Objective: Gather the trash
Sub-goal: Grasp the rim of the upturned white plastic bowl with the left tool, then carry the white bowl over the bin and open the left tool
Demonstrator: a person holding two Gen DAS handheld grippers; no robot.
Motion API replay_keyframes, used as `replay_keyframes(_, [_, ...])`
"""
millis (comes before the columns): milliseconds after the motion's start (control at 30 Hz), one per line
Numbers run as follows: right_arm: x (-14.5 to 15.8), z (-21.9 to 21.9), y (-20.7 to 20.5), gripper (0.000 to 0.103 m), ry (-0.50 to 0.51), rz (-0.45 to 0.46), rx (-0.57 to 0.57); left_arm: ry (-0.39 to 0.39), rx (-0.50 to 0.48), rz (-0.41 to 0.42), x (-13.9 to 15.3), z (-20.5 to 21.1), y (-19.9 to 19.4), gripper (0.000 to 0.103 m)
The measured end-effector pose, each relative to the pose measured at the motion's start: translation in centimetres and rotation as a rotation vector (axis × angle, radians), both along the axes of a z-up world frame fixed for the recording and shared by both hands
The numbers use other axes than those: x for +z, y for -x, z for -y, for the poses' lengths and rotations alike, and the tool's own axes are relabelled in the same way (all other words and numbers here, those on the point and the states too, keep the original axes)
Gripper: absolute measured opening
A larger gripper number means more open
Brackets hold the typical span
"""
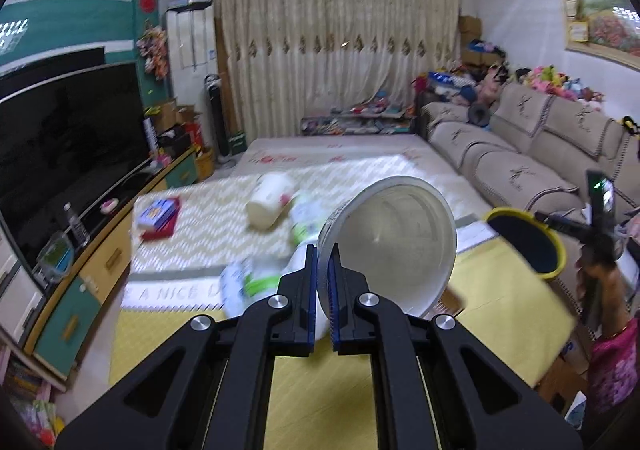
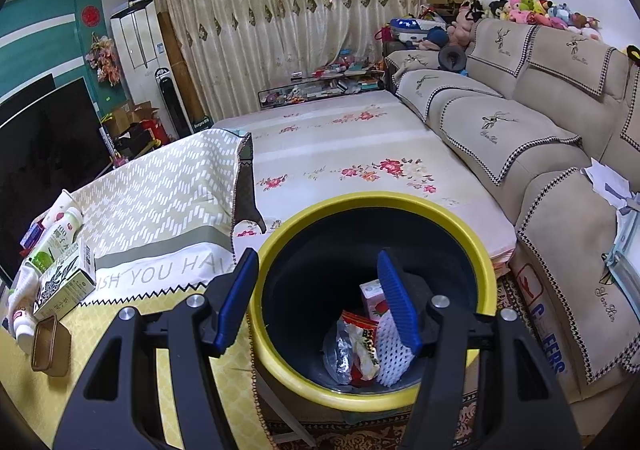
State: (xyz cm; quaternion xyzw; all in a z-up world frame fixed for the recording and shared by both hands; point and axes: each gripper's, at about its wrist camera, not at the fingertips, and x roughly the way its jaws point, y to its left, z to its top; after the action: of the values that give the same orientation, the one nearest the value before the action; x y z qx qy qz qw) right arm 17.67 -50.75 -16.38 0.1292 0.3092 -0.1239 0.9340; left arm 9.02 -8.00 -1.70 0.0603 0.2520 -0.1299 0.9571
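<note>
My left gripper (image 1: 323, 282) has its fingers clamped on the rim of a white paper bowl (image 1: 394, 242), hiding blurred litter on the desk (image 1: 320, 382) behind. My right gripper (image 2: 318, 298), fingers apart, hangs over the yellow-rimmed bin (image 2: 276, 246) at 12 o'clock, which holds a snack wrapper (image 2: 362, 346), white foam net (image 2: 394, 350) and a carton (image 2: 372, 296).

One white bowl (image 1: 394, 234) sits at the centre, with one white cup (image 1: 270, 202) at eleven o'clock. One yellow-rimmed bin (image 2: 486, 250) holds three pieces of trash: one red carton (image 2: 374, 300), one snack wrapper (image 2: 362, 346), one white foam net (image 2: 394, 354). At nine o'clock lie one green box (image 2: 66, 284) and one brown tray (image 2: 50, 344).
</note>
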Motion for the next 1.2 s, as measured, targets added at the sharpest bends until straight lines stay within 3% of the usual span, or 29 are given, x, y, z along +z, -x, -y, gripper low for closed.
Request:
replay_keyframes(167, [0.3,1.3,1.0,0.059,0.002,0.017,-0.036,-0.019,-0.106,0.041,1.9,4.9,-0.9,0.006])
replay_keyframes(300, [0.5,2.9,2.5,0.059,0.014,0.030,-0.086,-0.022,-0.219,0.018,1.7,10.2,-2.3,0.006])
replay_keyframes(500, [0.7,6.0,5.1,0.059,0.027,0.042,-0.163,-0.026,-0.389,-0.023,0.3,19.8,-4.7,0.006])
replay_keyframes(733, [-0.1,9.4,7.4,0.059,0.009,0.048,-0.243,-0.092,-0.547,-0.099,-3.5,32.1,-7.2,0.006])
replay_keyframes(1000, [-1.3,12.0,8.2,0.063,-0.017,0.034,-0.289,-0.156,-0.572,-0.163,-7.9,40.3,-10.0,0.006])
replay_keyframes(1067, [-1.3,12.0,8.1,0.064,-0.018,0.034,-0.291,-0.163,-0.558,-0.176,-8.5,41.4,-10.8,0.011])
replay_keyframes(1133, [-1.4,12.0,8.0,0.064,-0.019,0.033,-0.289,-0.157,-0.544,-0.181,-9.0,41.0,-11.2,0.023])
replay_keyframes(1200, [-1.5,11.9,7.9,0.064,-0.019,0.031,-0.285,-0.139,-0.535,-0.187,-8.7,40.2,-11.2,0.025])
